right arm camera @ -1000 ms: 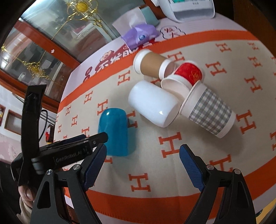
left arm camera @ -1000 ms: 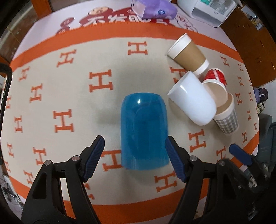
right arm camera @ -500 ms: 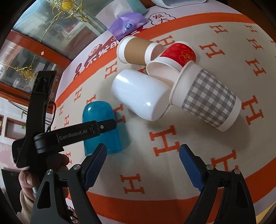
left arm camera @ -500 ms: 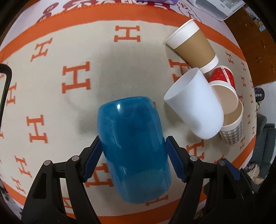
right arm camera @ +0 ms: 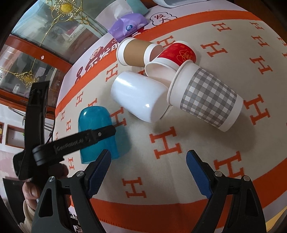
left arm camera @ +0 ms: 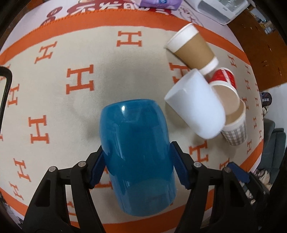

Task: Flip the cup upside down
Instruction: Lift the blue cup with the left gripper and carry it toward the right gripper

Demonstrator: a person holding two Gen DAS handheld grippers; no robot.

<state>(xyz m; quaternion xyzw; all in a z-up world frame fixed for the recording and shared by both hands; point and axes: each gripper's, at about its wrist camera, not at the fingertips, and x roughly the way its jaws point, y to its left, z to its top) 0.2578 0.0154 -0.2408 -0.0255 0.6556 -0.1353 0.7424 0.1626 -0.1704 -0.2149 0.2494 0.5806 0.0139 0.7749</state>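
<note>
A blue plastic cup [left arm camera: 136,154] stands with its closed end up on the H-patterned cloth; it also shows in the right wrist view [right arm camera: 96,132]. My left gripper [left arm camera: 137,166] is shut on the blue cup, with both blue pads pressed on its sides. In the right wrist view the left gripper's black arm [right arm camera: 71,143] crosses the cup. My right gripper [right arm camera: 148,172] is open and empty above the cloth, to the right of the blue cup.
A white cup [left arm camera: 197,109], a brown paper cup [left arm camera: 192,48], a red cup [left arm camera: 224,78] and a grey checked cup [left arm camera: 235,132] lie on their sides in a cluster right of the blue cup. A purple tissue pack [right arm camera: 127,26] and a white device [left arm camera: 220,9] sit at the far edge.
My left gripper moved forward around the blue cup and shut on its sides. The cup now looks tilted and lifted closer to the camera. The right gripper stayed open and drifted a little closer.
</note>
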